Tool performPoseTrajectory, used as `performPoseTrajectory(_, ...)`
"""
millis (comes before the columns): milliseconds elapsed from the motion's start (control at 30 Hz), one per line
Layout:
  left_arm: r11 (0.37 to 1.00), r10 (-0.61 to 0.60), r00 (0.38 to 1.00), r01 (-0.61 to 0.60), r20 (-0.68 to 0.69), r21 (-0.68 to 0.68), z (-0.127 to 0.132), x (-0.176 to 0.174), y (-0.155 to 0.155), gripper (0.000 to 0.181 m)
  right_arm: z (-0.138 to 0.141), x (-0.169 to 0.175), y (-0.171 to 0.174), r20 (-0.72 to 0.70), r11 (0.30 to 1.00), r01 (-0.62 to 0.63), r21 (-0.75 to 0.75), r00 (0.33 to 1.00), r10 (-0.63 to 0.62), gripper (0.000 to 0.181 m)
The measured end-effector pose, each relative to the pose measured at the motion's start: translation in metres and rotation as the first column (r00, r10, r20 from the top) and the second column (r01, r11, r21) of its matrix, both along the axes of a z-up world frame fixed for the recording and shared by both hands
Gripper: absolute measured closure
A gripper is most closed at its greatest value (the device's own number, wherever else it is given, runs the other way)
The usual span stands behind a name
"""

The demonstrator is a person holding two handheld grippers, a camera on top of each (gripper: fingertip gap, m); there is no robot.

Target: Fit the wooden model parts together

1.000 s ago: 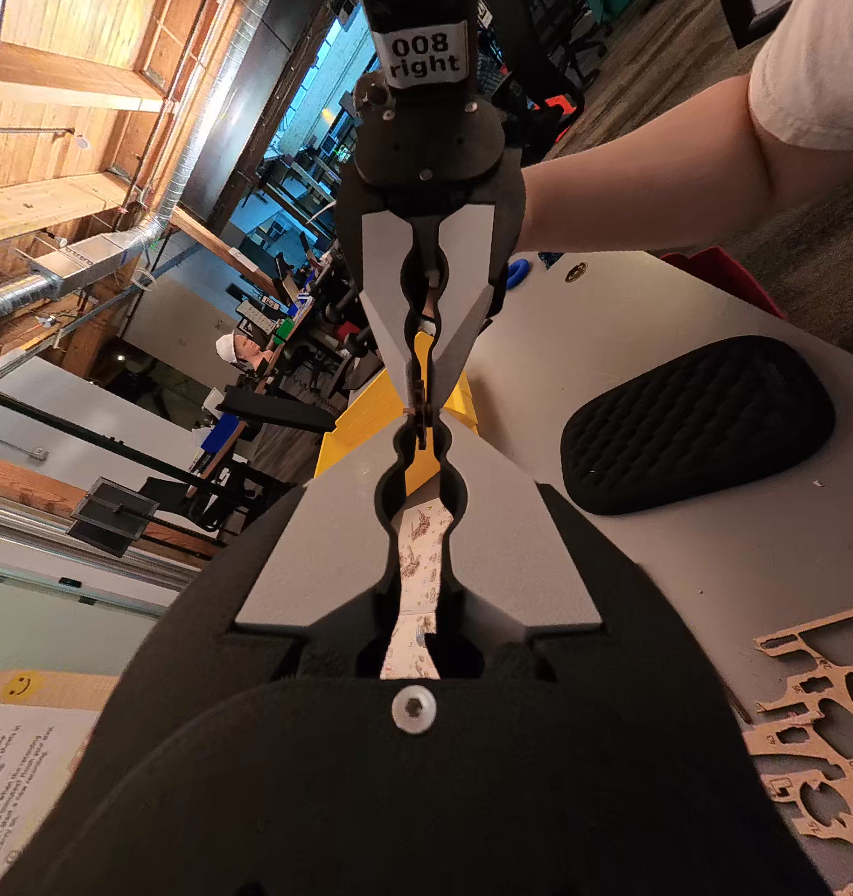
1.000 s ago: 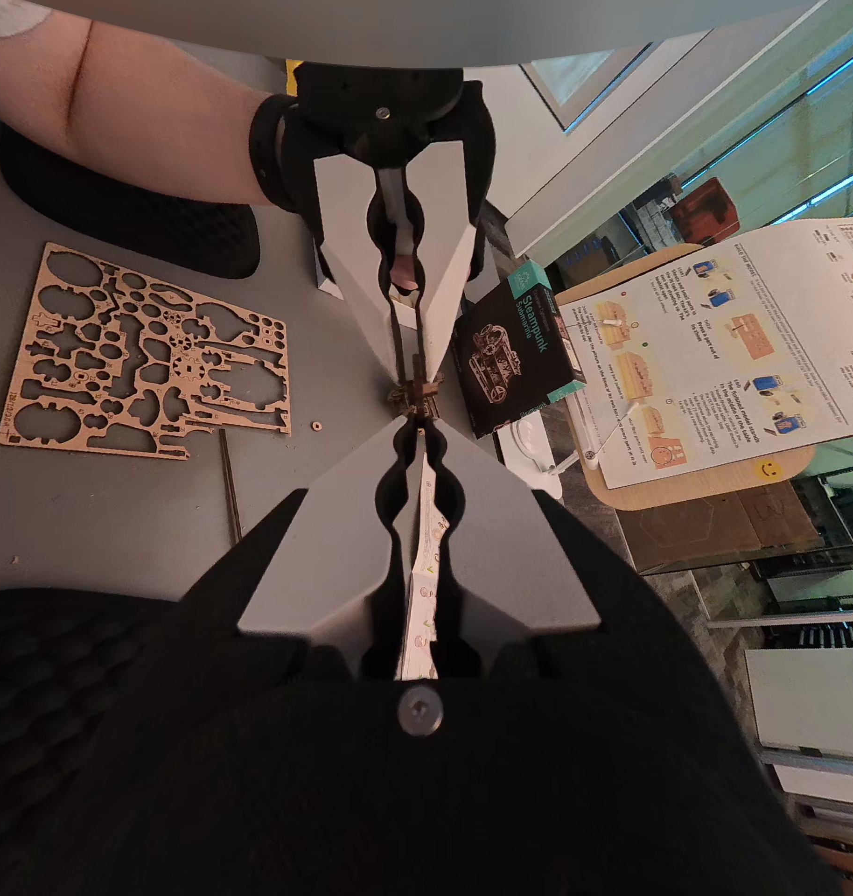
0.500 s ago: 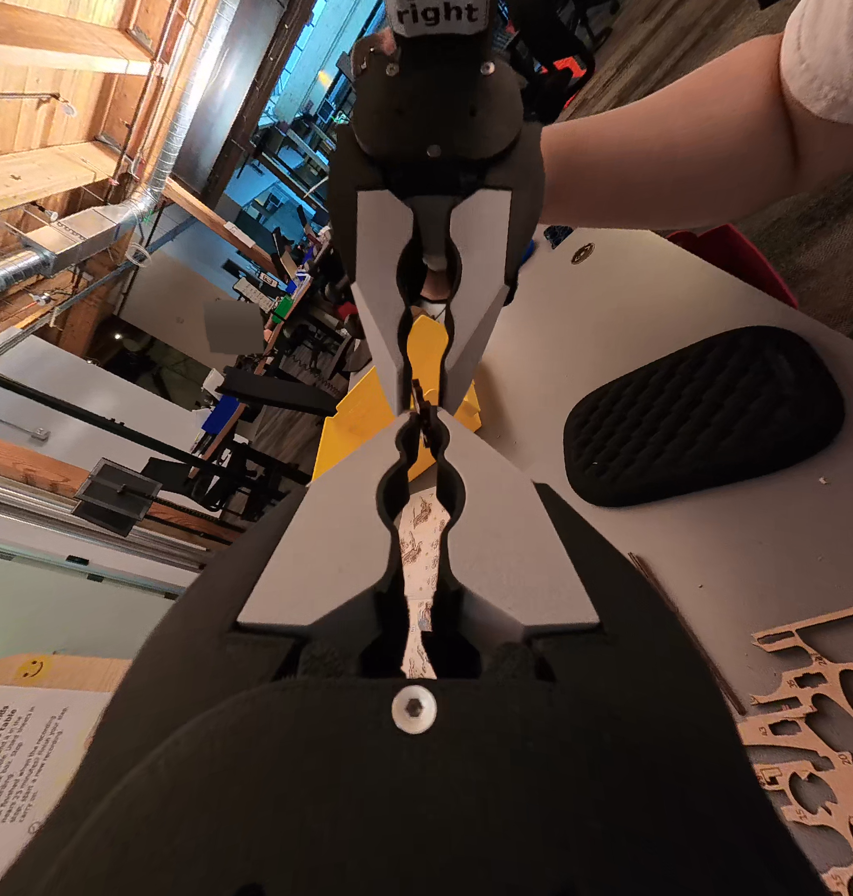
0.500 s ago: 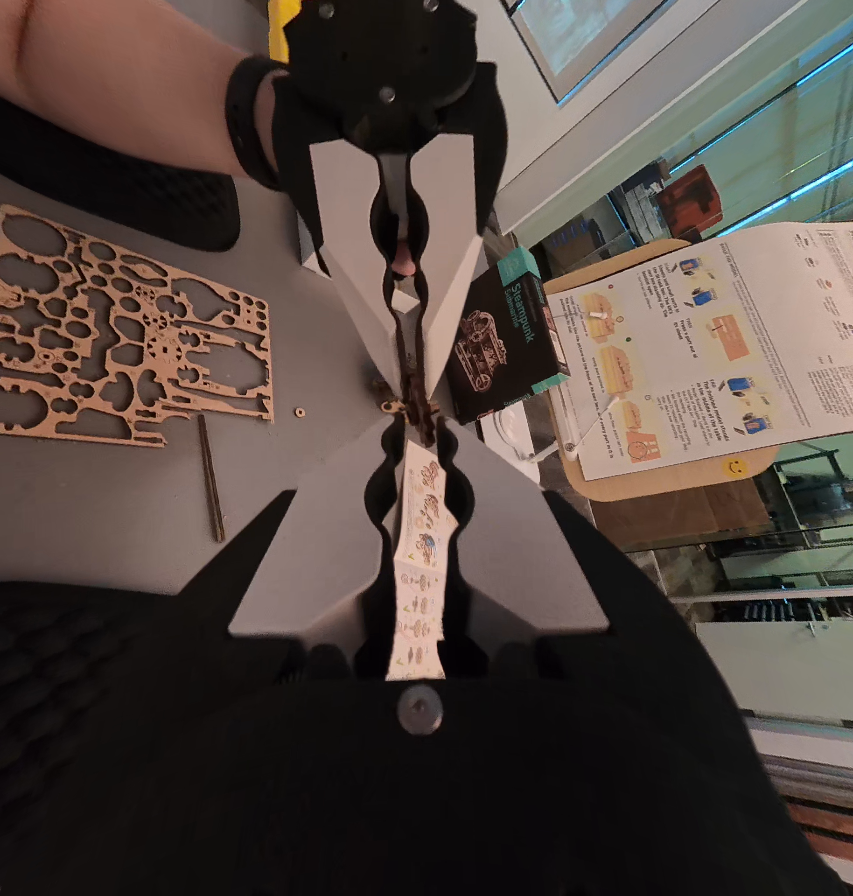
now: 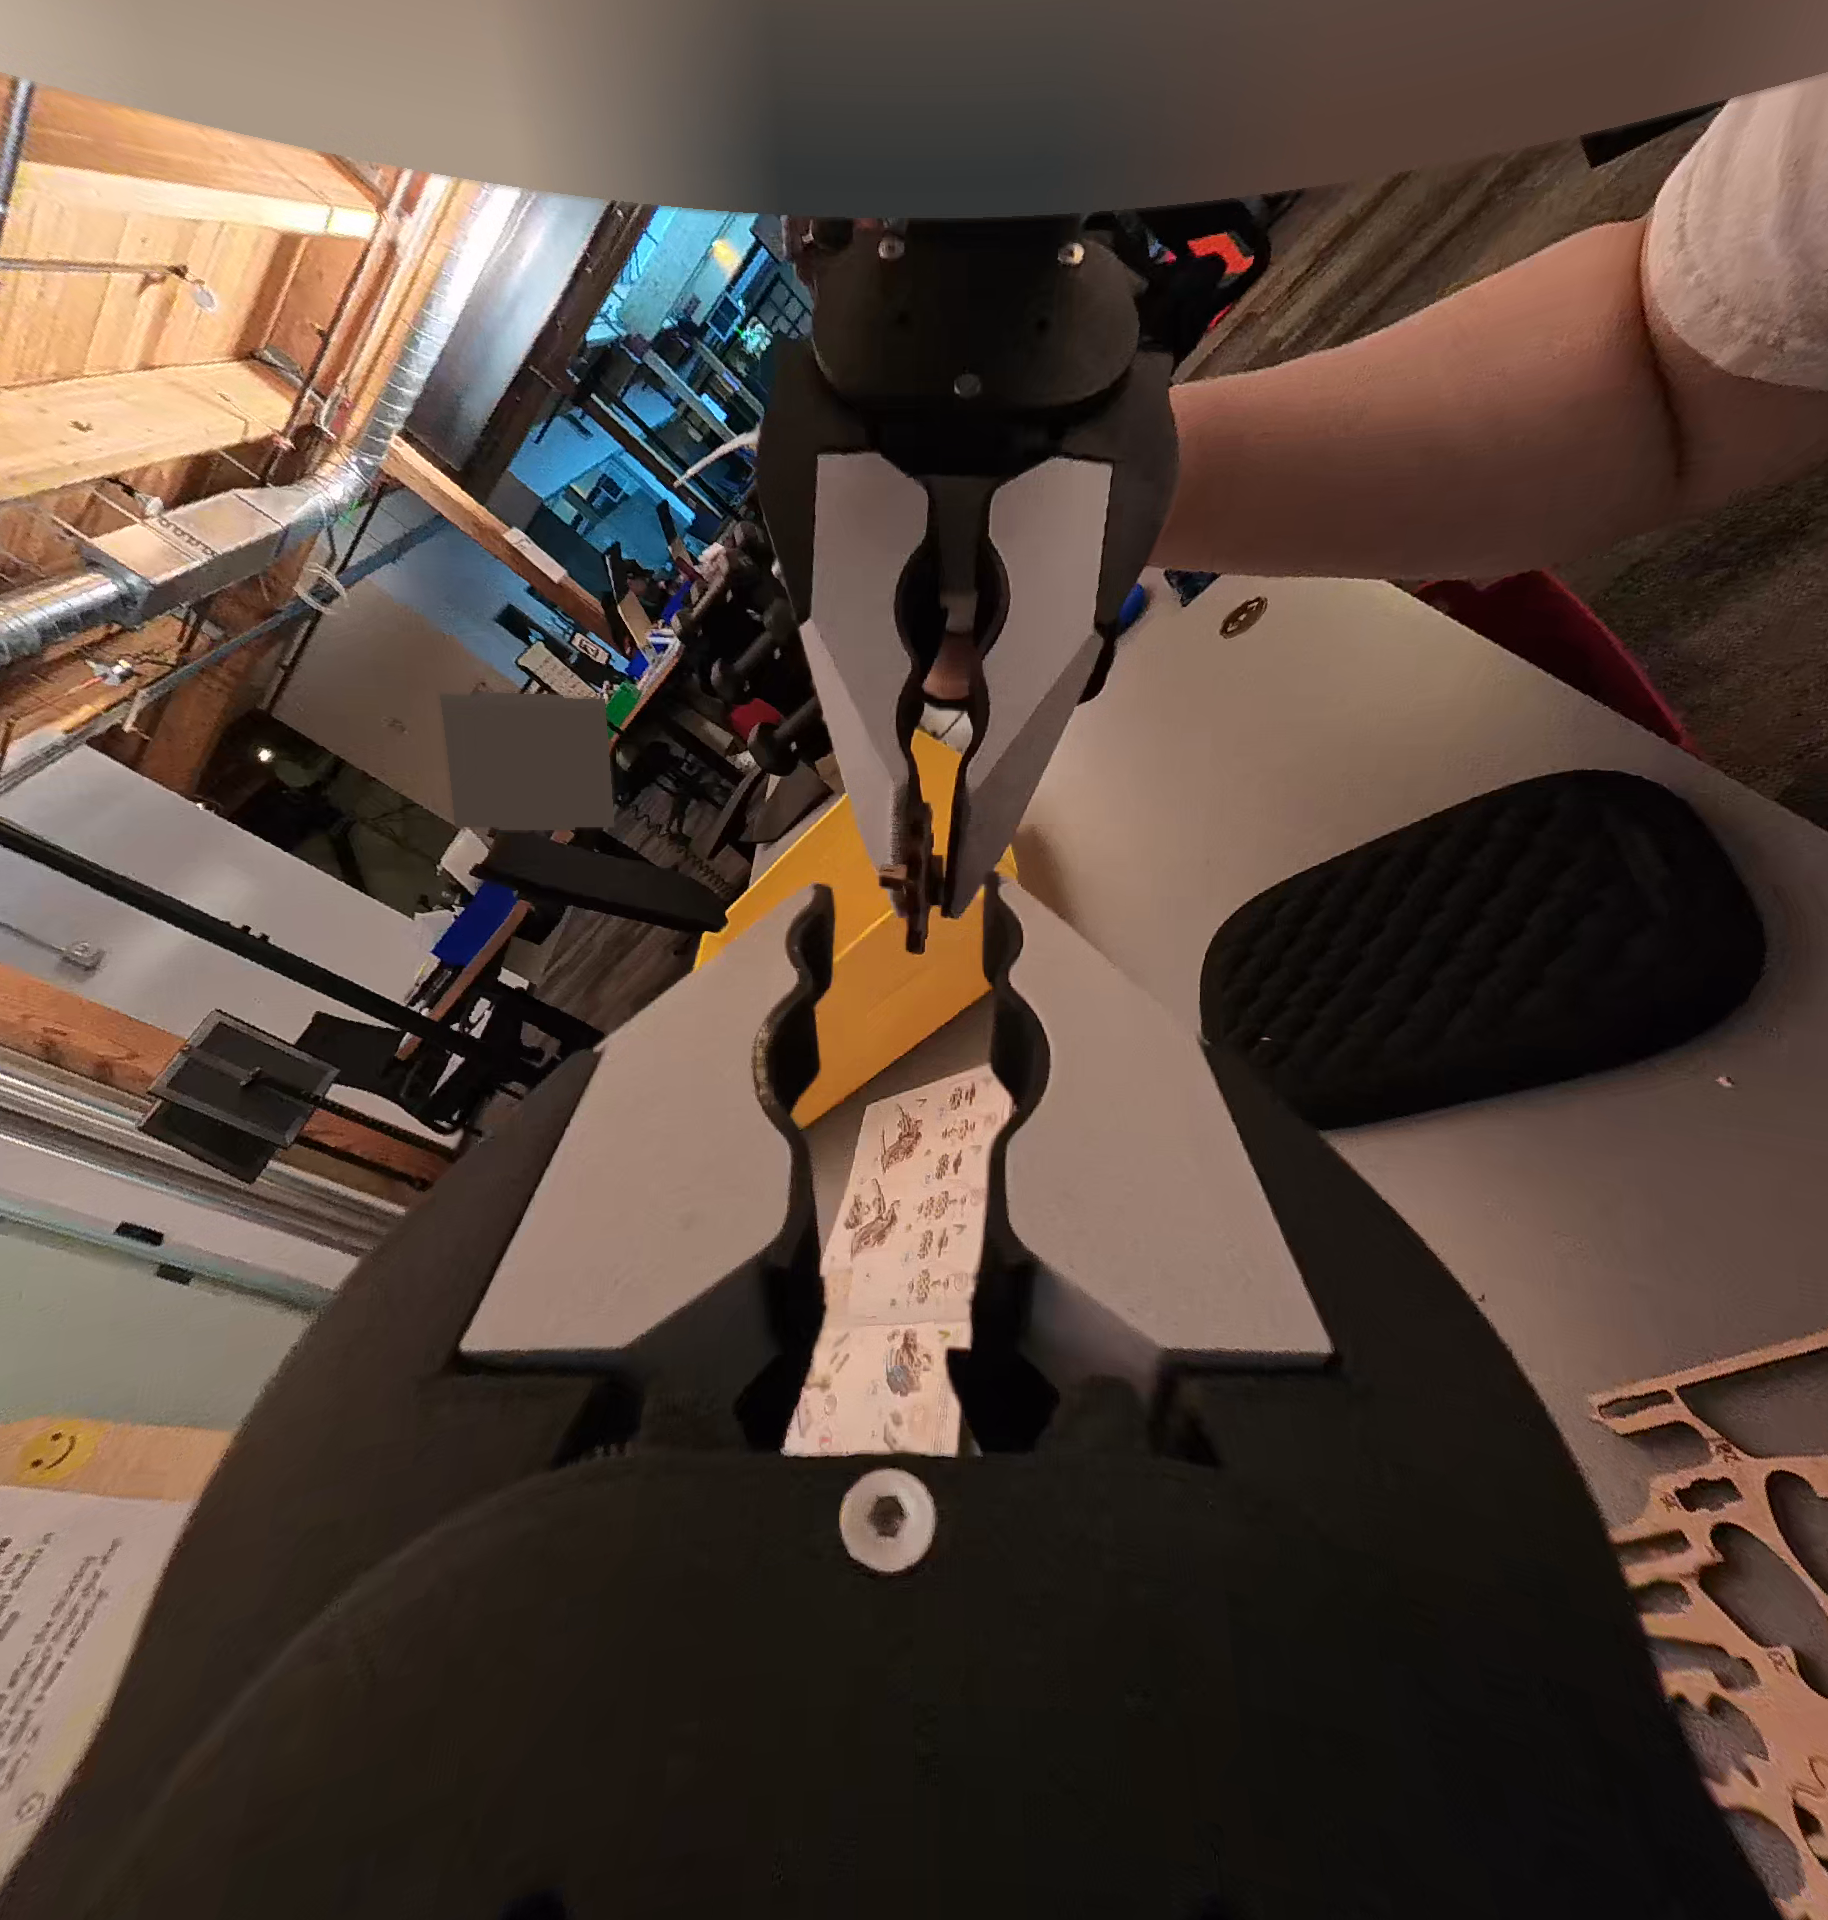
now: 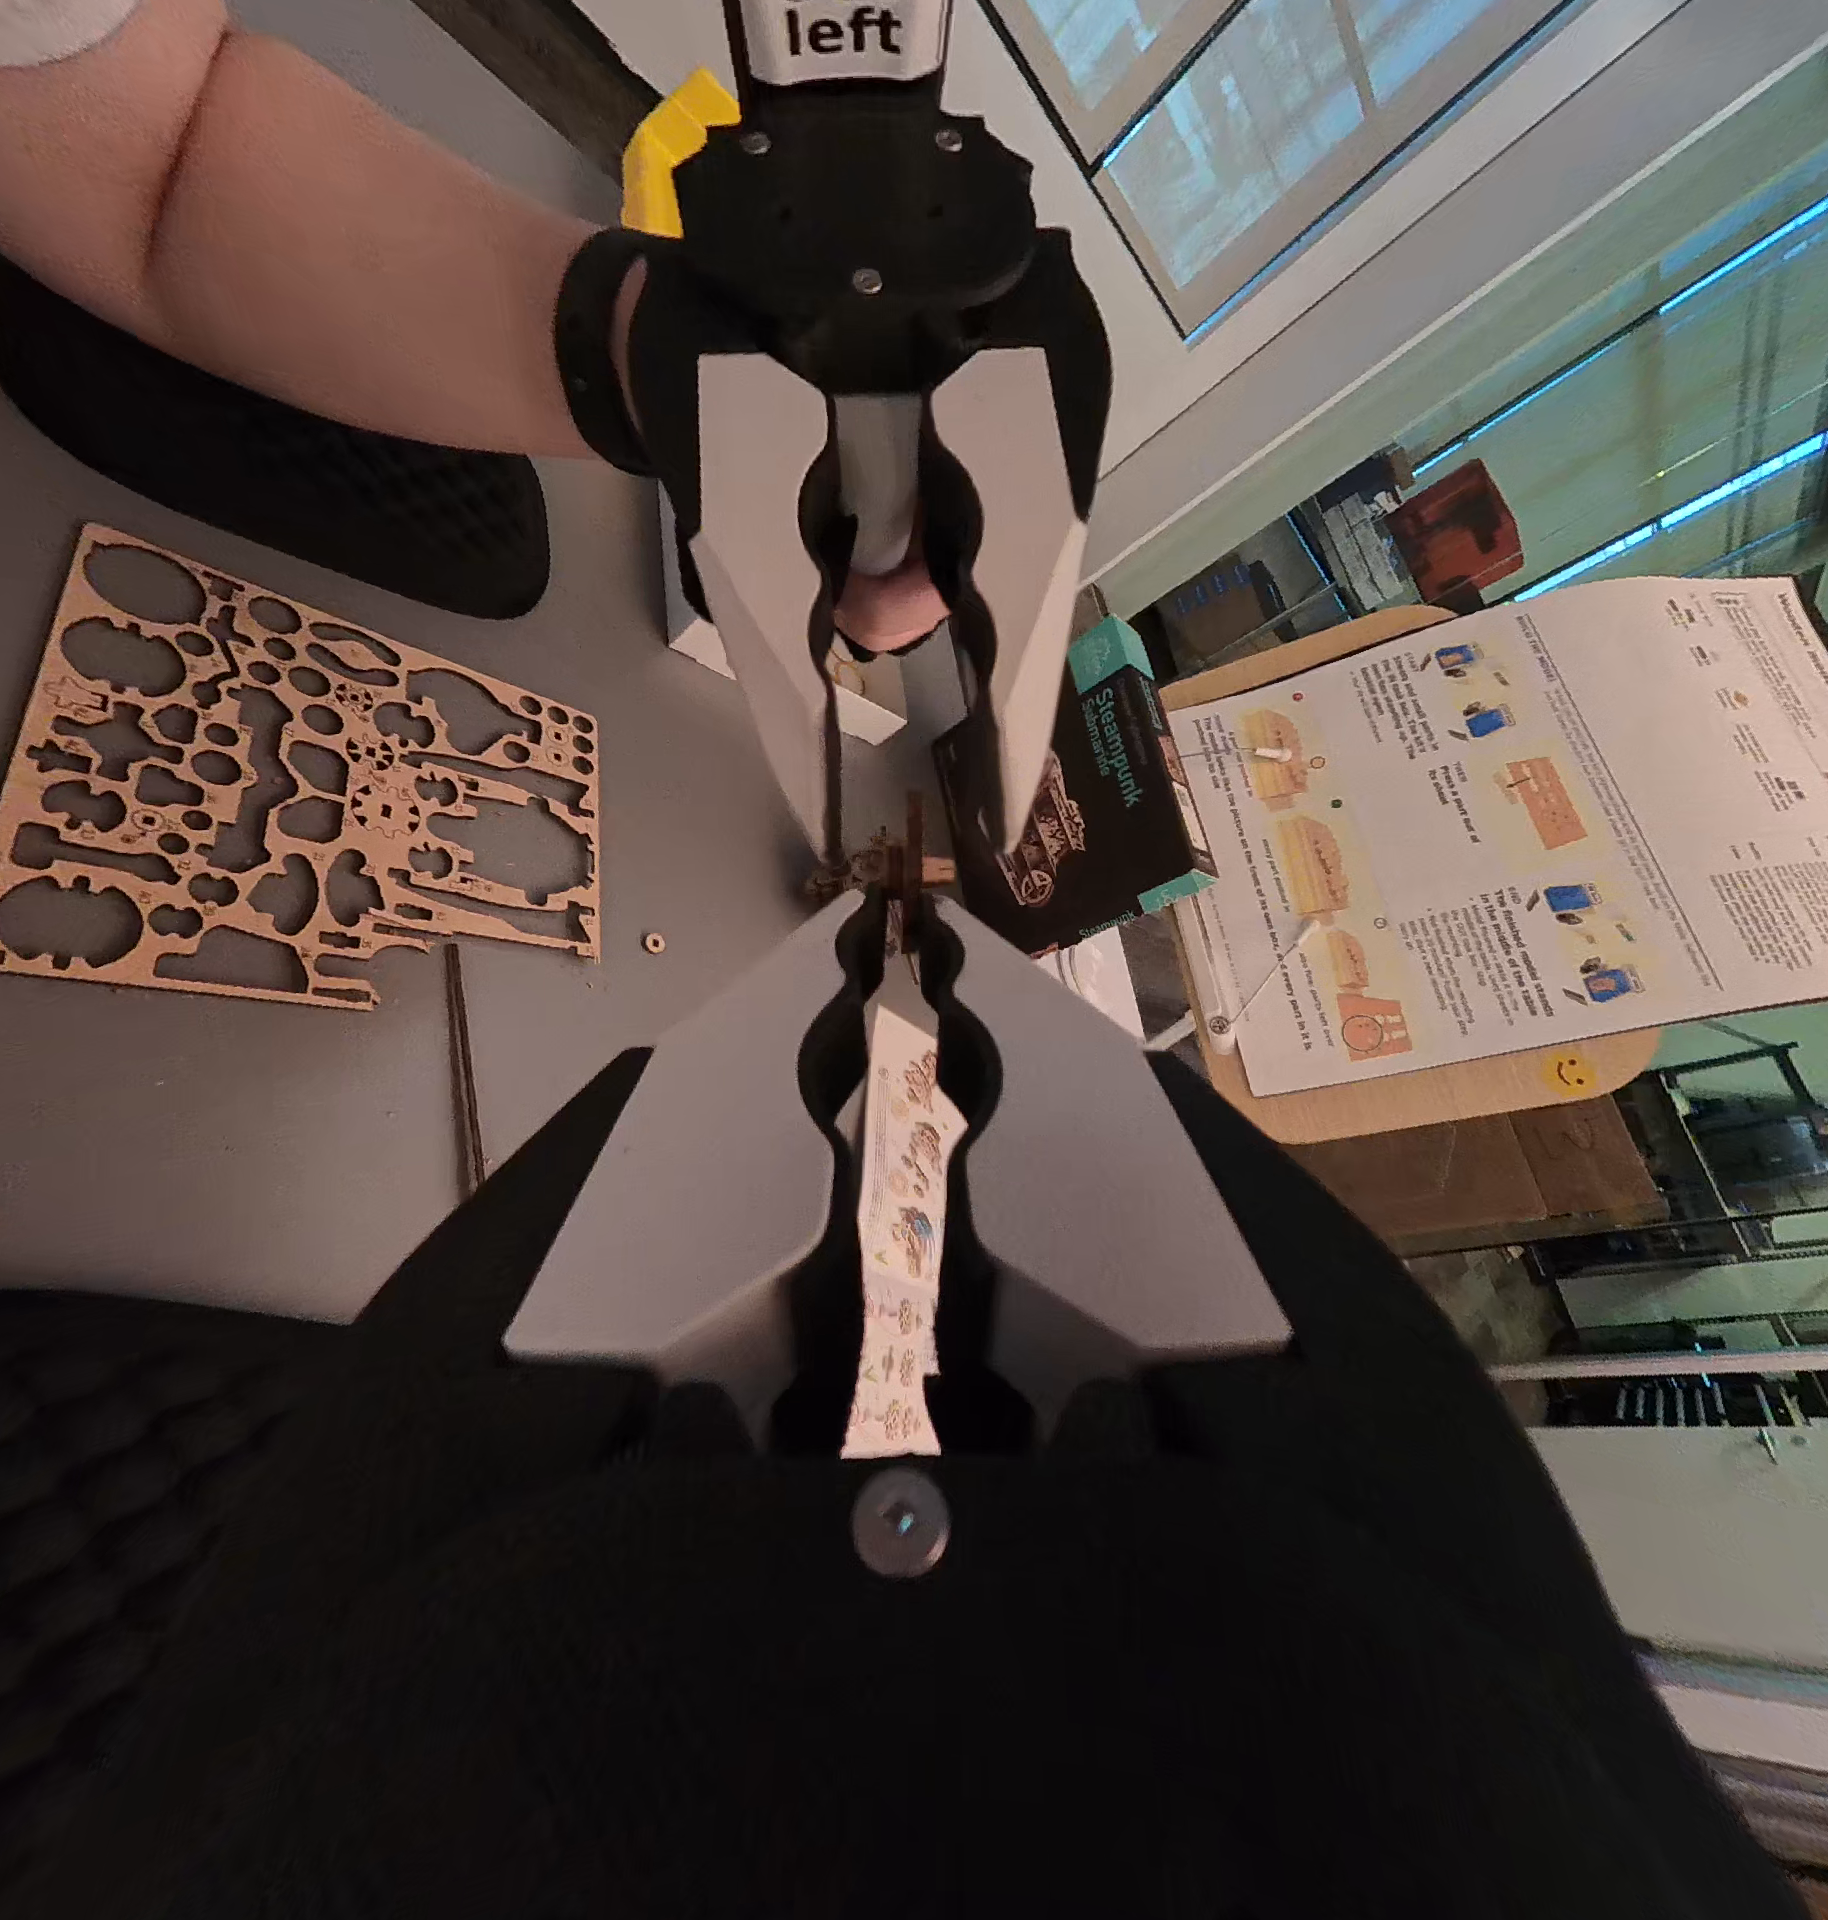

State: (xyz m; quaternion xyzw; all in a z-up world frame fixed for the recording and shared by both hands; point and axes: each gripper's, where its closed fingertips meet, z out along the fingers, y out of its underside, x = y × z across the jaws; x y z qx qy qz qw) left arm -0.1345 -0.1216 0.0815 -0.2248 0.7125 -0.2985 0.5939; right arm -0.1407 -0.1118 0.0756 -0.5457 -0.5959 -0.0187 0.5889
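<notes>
A small dark wooden model assembly [image 6: 894, 871] hangs in the air between the two grippers, above the grey table [image 6: 214, 1122]. My right gripper [image 6: 902, 909] is shut on it. In the left wrist view the right gripper [image 5: 931, 888] comes from above, with the assembly [image 5: 912, 896] pinched at its tips. My left gripper [image 5: 910, 902] is open, its fingertips on either side of the assembly and not gripping it. It also shows in the right wrist view [image 6: 915, 847], jaws apart.
A cut-out wooden parts sheet [image 6: 276, 769] lies on the table, with a thin stick [image 6: 463, 1060] and a tiny ring [image 6: 653, 942] beside it. A black padded rest [image 5: 1481, 945], the black kit box [image 6: 1086, 821], a printed instruction sheet [image 6: 1512, 831] and a yellow bin [image 5: 868, 966] stand around. Less than 4 cm separates the two grippers' tips. The thin stick [image 6: 463, 1060] is about 25 cm from both grippers' fingertips.
My left gripper has opened and let go of the wooden assembly. The right gripper stays shut on it. Both grippers have shifted a little.
</notes>
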Motion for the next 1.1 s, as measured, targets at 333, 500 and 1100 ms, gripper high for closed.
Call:
performPoseTrajectory(333, 0.995, -0.083, 0.996, 0.084, -0.008, 0.051, -0.006, -0.003, -0.017, 0.165, -0.002, -0.010, -0.016, 0.024, 0.994, -0.109, 0.010, 0.994, 0.109, 0.179)
performPoseTrajectory(500, 0.994, -0.099, 0.995, 0.099, -0.006, 0.056, -0.007, -0.003, -0.020, 0.170, -0.005, -0.010, -0.019, 0.019, 0.991, -0.134, -0.023, 0.991, 0.135, 0.178)
performPoseTrajectory(1100, 0.998, -0.053, 0.997, 0.054, -0.057, 0.019, -0.015, 0.008, -0.016, 0.171, -0.015, -0.001, -0.015, -0.005, 0.984, -0.135, -0.117, 0.991, 0.135, 0.178)
